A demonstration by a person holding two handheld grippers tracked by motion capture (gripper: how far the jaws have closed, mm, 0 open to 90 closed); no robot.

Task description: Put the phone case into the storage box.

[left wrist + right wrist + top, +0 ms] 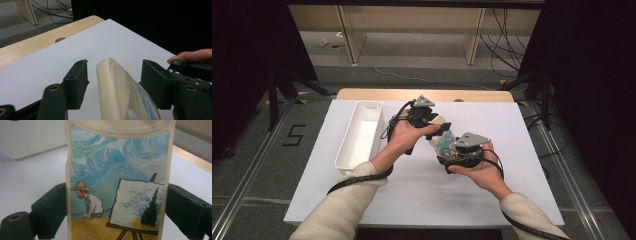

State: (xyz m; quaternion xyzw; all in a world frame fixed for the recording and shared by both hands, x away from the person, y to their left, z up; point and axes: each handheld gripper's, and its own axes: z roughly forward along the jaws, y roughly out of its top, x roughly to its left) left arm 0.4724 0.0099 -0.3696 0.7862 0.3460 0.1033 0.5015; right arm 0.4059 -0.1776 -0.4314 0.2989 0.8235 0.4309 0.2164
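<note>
A cream phone case with a painted picture of a man in a straw hat and an easel is held above the white table top. My right gripper is shut on it, with the pads pressing on its two long edges. My left gripper straddles the case's rounded far end; a gap shows on each side, so it is open. A fingertip of the other hand and part of the right gripper show at the right of the left gripper view.
A long white bin stands on the left of the table. The wooden table edge with a round hole runs along the back. Cables lie on the floor beyond it.
</note>
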